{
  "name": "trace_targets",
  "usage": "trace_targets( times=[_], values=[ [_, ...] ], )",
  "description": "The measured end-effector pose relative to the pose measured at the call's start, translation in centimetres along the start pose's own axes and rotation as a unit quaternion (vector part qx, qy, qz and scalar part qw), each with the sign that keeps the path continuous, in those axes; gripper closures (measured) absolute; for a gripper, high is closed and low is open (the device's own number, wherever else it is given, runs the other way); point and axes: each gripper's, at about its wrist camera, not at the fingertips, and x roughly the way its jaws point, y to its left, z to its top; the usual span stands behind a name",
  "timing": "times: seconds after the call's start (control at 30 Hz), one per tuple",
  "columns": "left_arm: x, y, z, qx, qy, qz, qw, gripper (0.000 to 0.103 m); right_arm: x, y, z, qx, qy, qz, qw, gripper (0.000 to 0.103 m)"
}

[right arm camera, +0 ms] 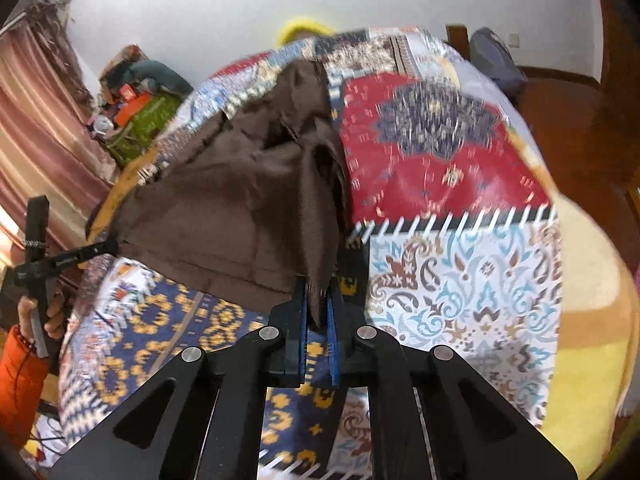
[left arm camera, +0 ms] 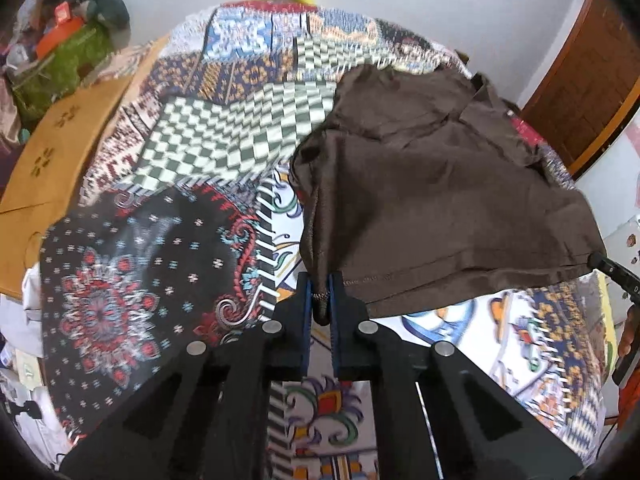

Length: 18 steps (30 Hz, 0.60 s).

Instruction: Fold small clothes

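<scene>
A small dark brown garment hangs stretched in the air above a patchwork bedspread. My left gripper is shut on its near left corner at the hem. My right gripper is shut on the other bottom corner of the same garment. The right gripper's tip shows at the right edge of the left wrist view; the left gripper's tip shows at the left of the right wrist view. The far part of the garment droops onto the bedspread.
A tan wooden board borders the bed on the left. A clutter pile with green and orange items lies at the far left. A yellow object sits beyond the bed. A wooden door stands at the right, a pink curtain at the left.
</scene>
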Motion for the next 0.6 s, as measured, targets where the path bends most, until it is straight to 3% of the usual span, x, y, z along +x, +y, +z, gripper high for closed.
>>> trace_targets(
  times=[0.33, 0.6],
  values=[
    [-9.9, -1.1, 2.5, 0.003, -0.105, -0.018, 0.9943, 0.096, -6.3, 2.0, 4.0, -0.021, -0.093, 0.032, 0.995, 0.098],
    [-12.2, -2.0, 8.0, 0.015, -0.162, 0.004, 0.9867, 0.096, -7.6, 3.4, 8.5, -0.043, -0.143, 0.016, 0.989, 0.098]
  ],
)
